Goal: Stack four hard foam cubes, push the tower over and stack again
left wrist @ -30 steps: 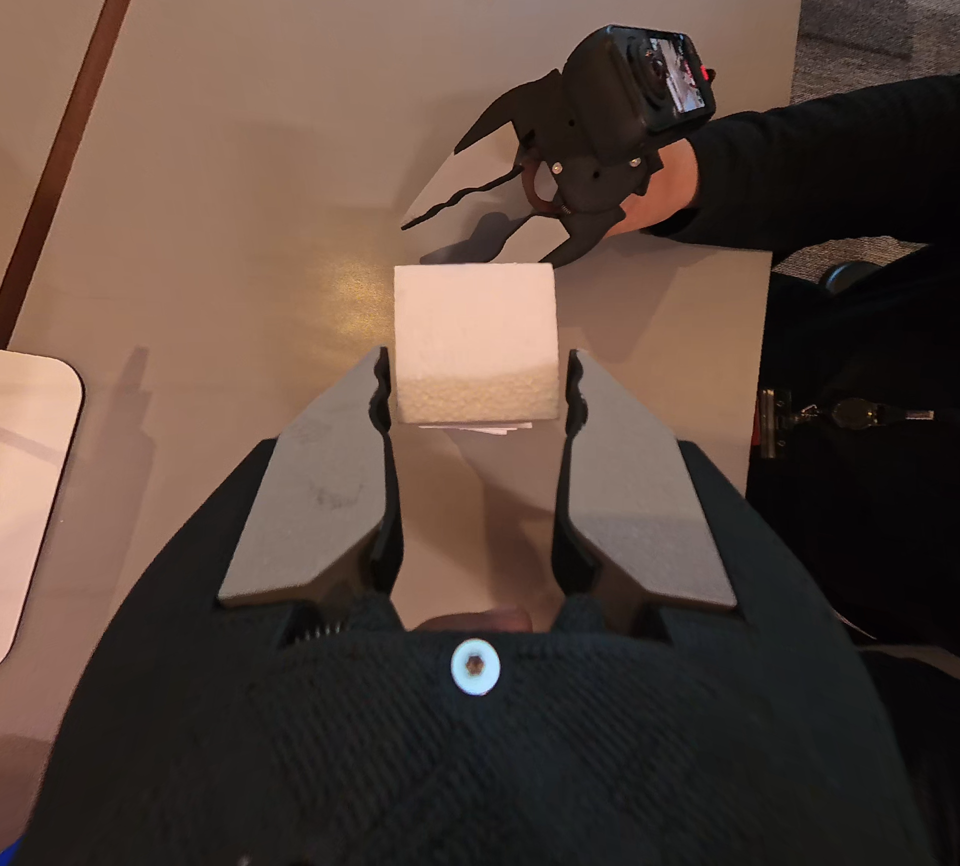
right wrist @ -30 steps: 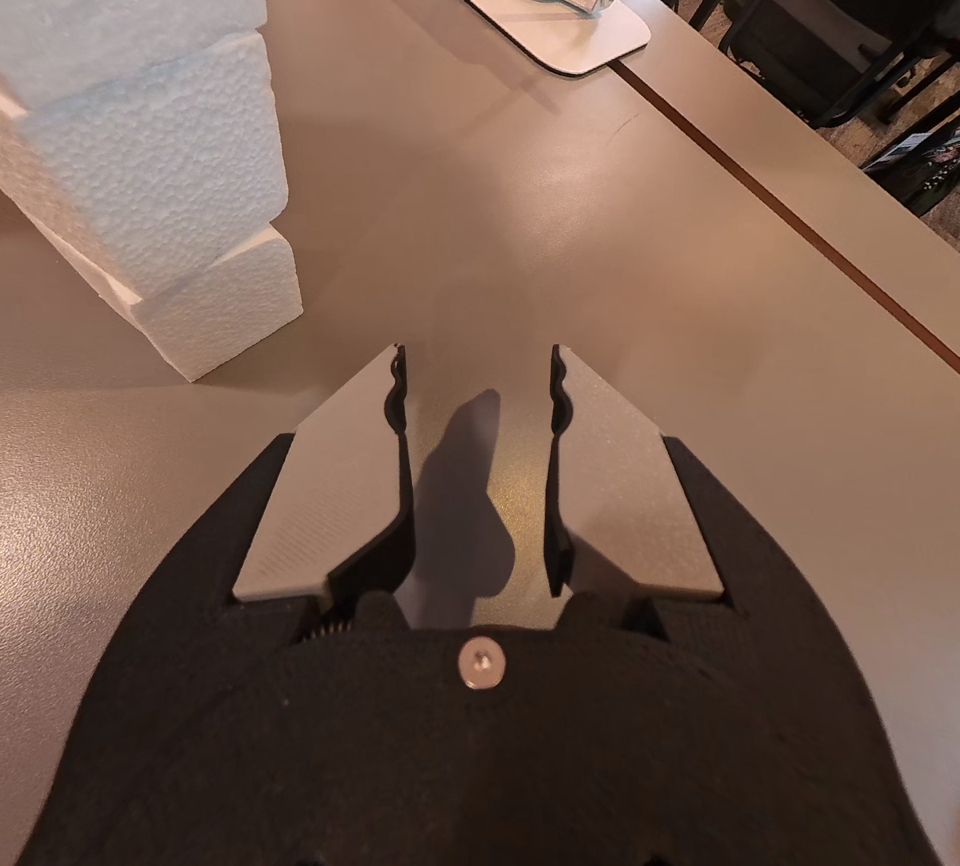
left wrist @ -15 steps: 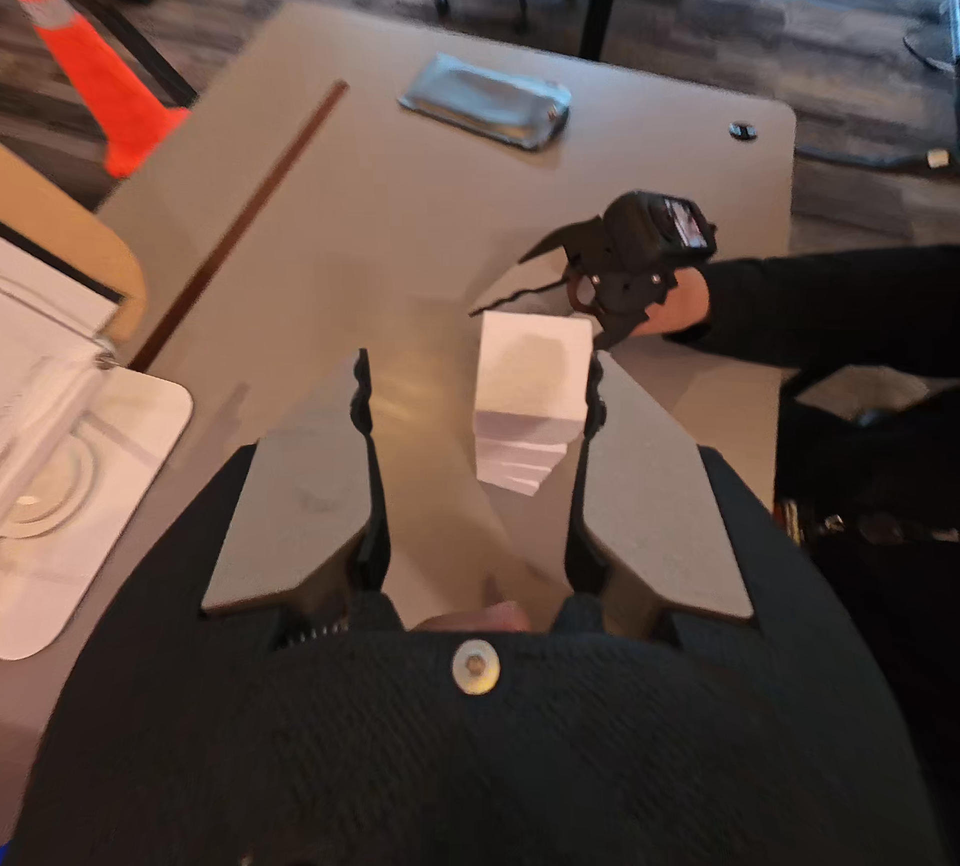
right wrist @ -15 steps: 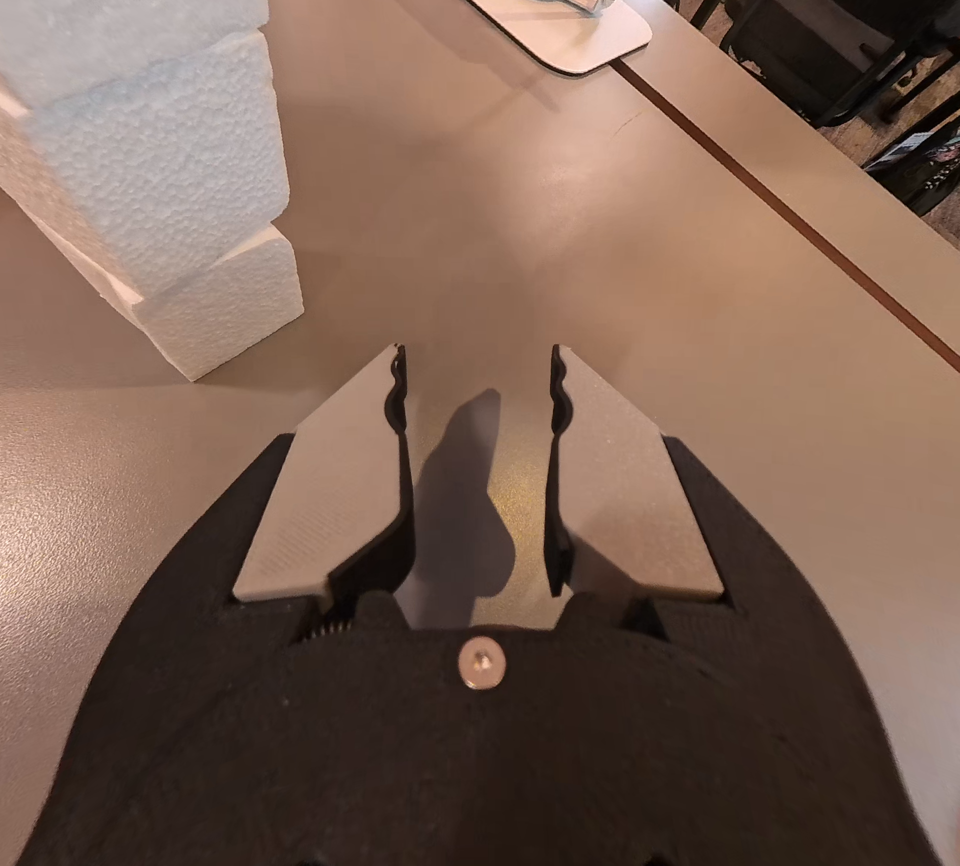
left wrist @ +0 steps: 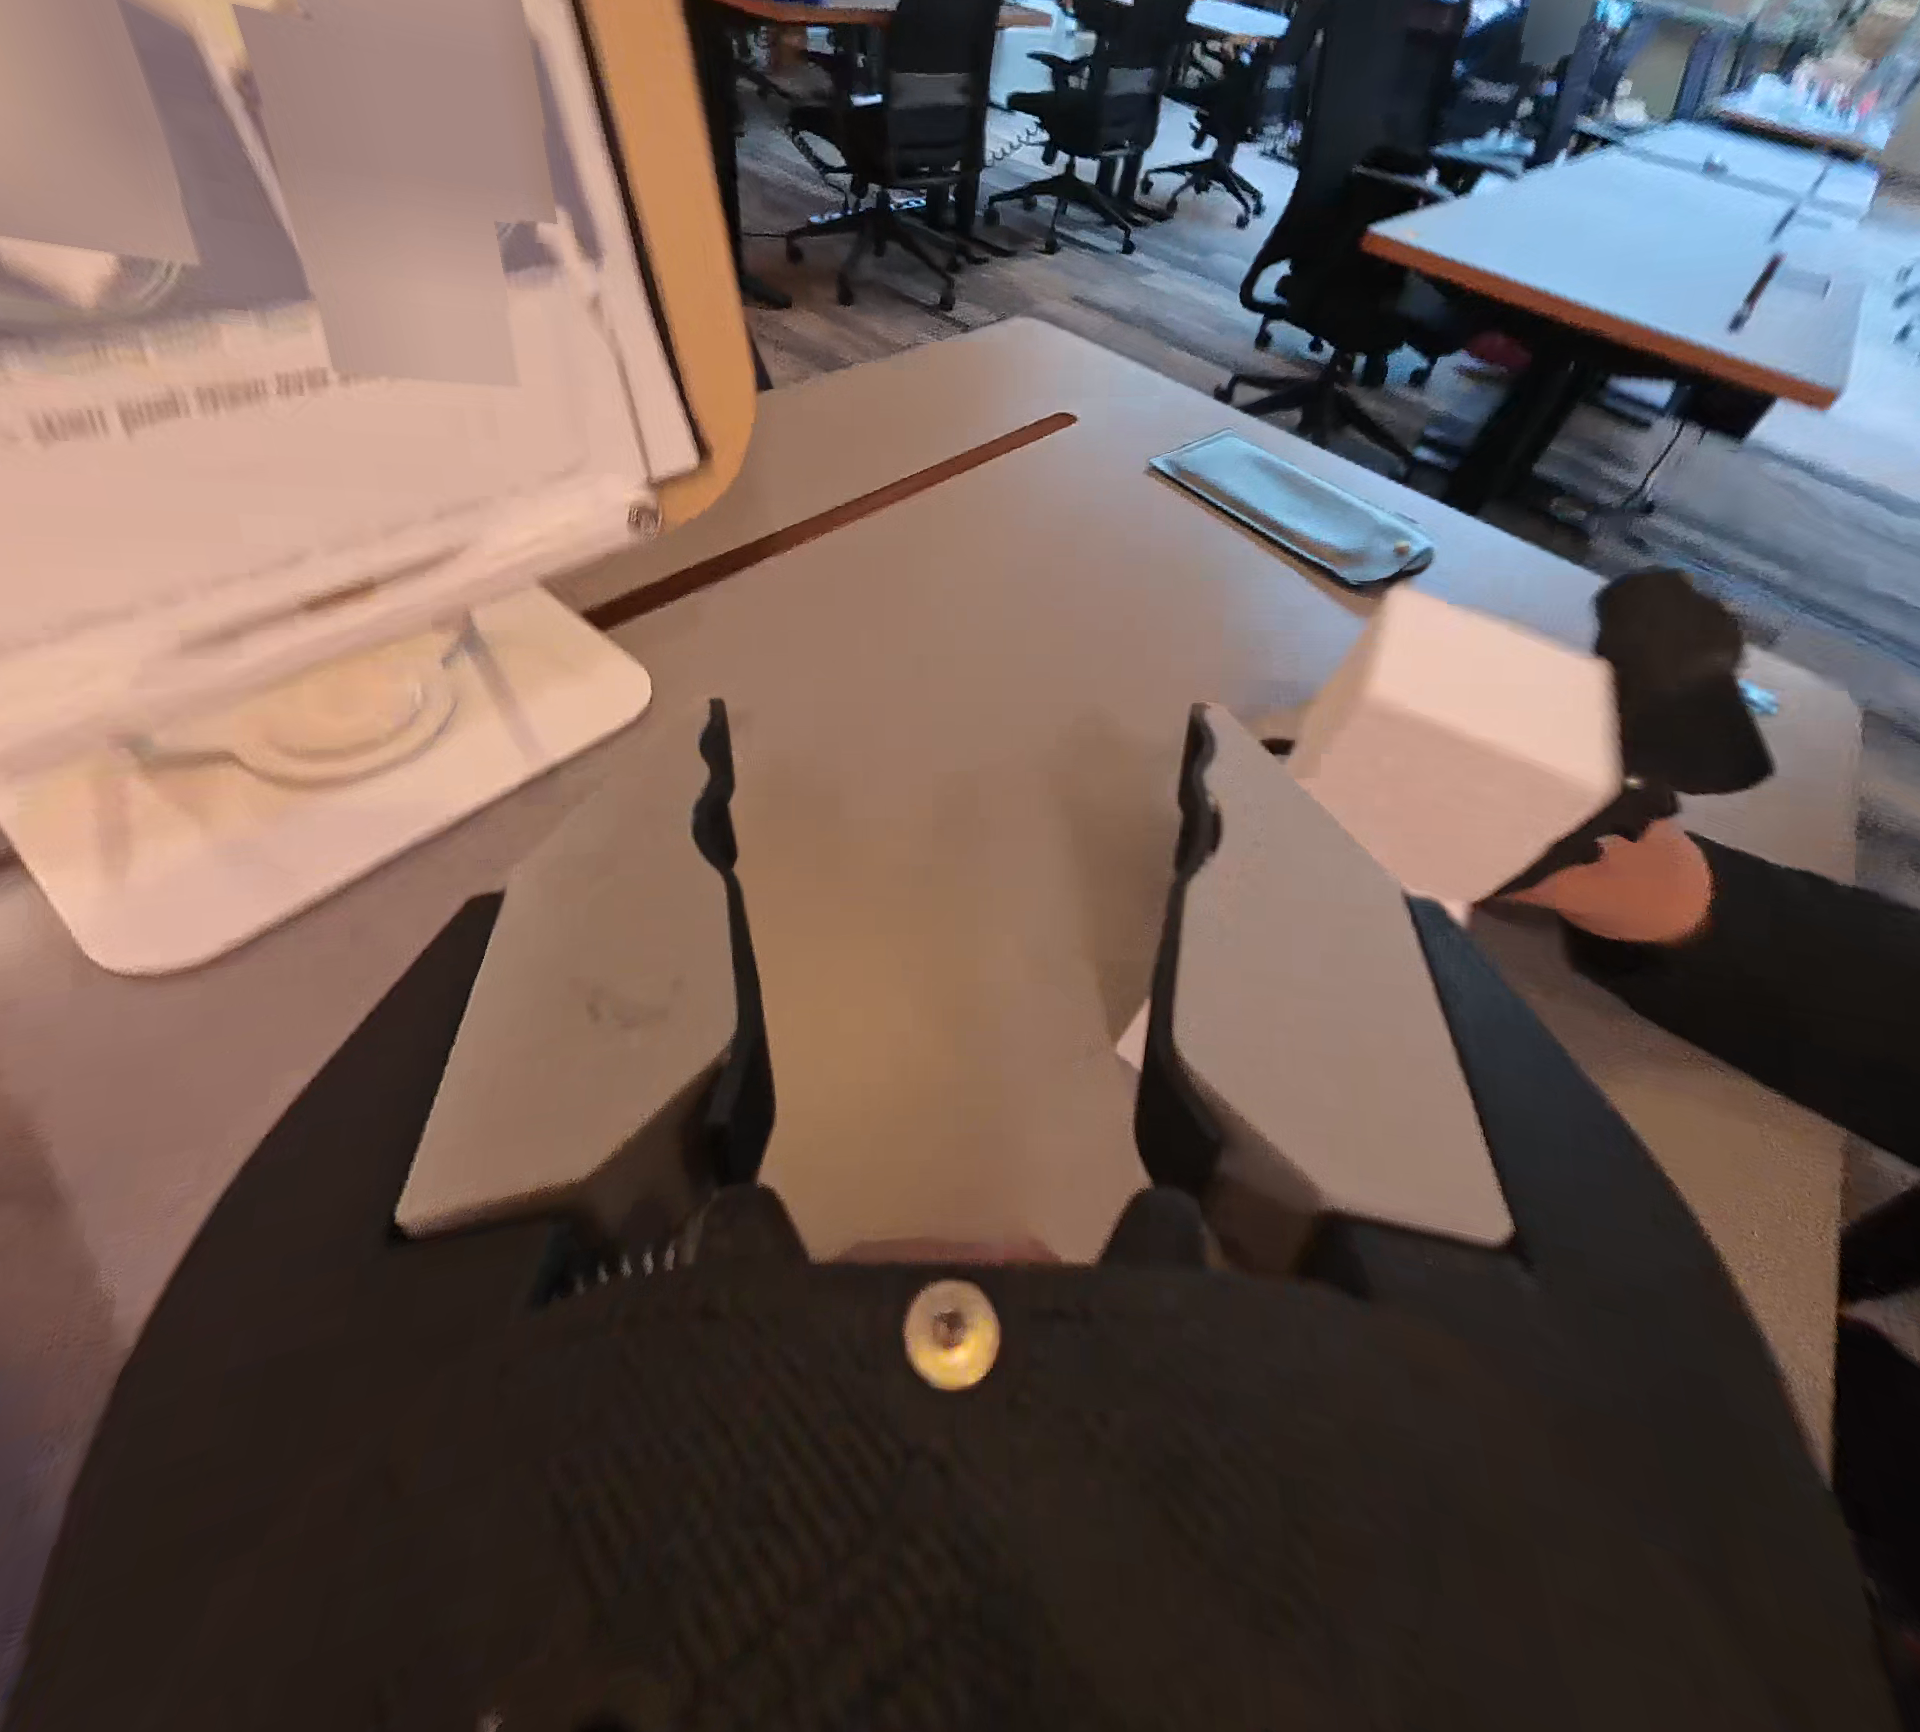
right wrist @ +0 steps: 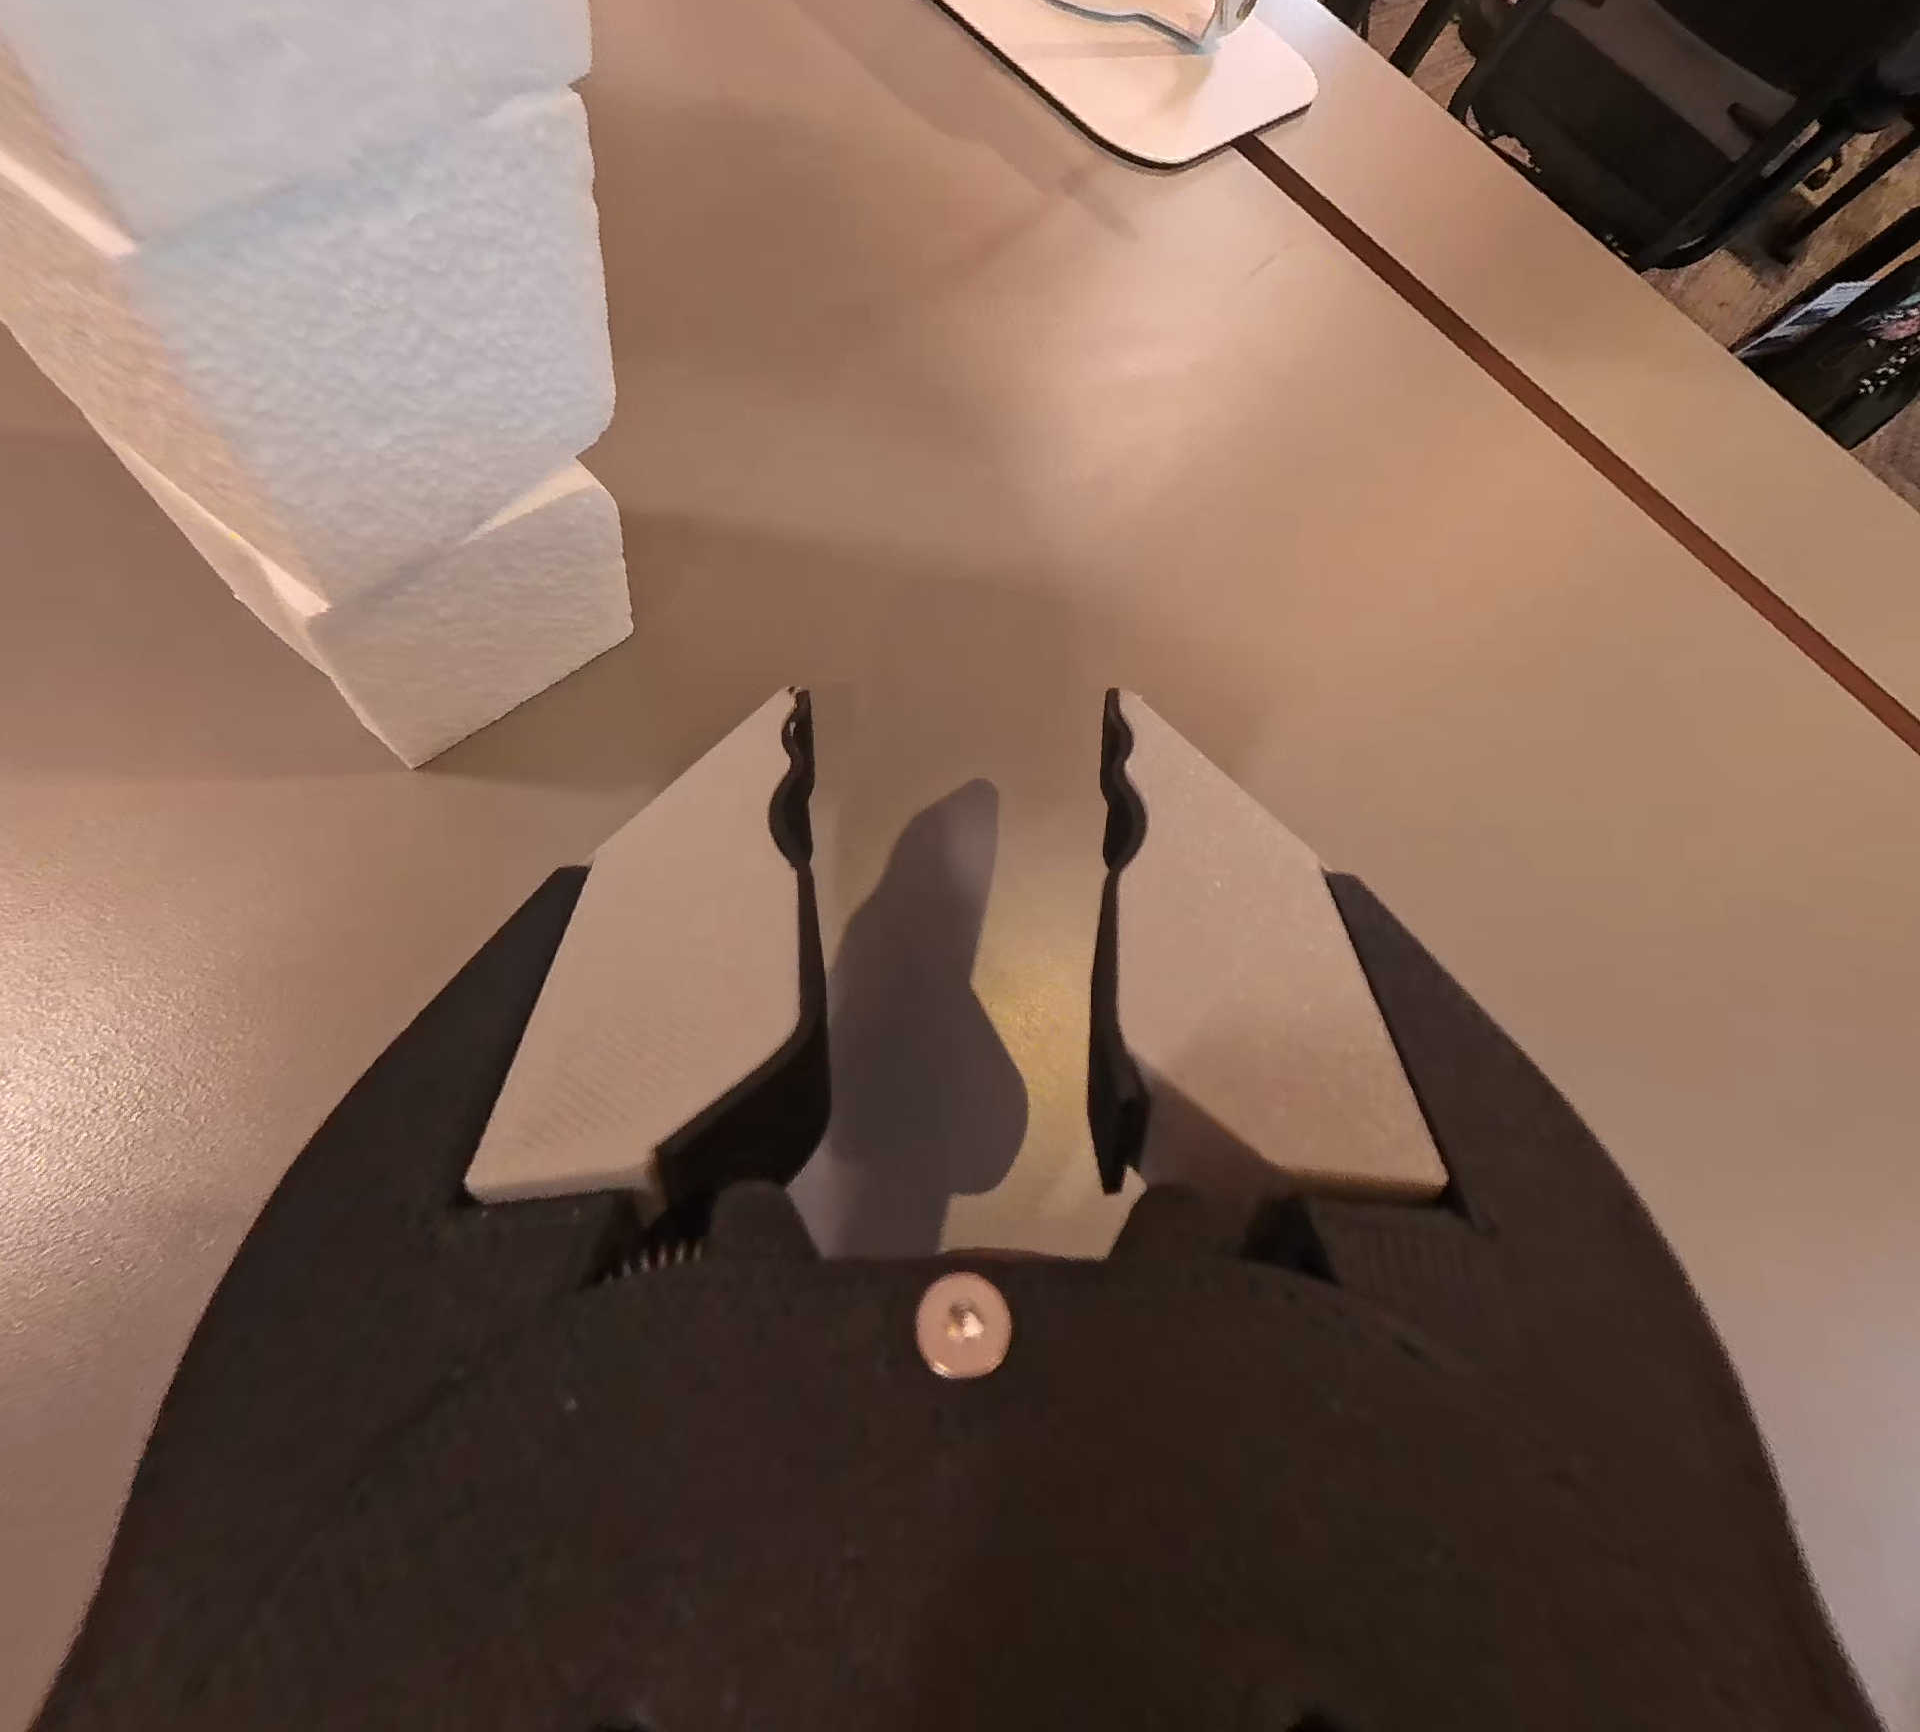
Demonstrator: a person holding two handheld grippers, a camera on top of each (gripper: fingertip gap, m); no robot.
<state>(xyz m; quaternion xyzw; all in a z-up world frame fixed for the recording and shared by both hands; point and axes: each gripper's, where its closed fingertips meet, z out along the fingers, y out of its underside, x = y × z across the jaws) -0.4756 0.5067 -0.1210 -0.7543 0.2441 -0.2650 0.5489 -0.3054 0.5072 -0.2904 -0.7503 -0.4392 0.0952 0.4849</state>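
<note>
Jaws of both grippers released & empty, foam cube tower (right wrist: 343, 311) front-left of right gripper (right wrist: 956, 737).

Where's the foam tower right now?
In the right wrist view the foam tower stands upper left on the table, ahead-left of the open right gripper.

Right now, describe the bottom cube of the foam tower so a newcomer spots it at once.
On the tan table, a white foam tower stands ahead and left of the open right claw. Its bottom cube is the only one resting on the table itself, and it is turned slightly, so its corner juts out from under the cube above.
</note>
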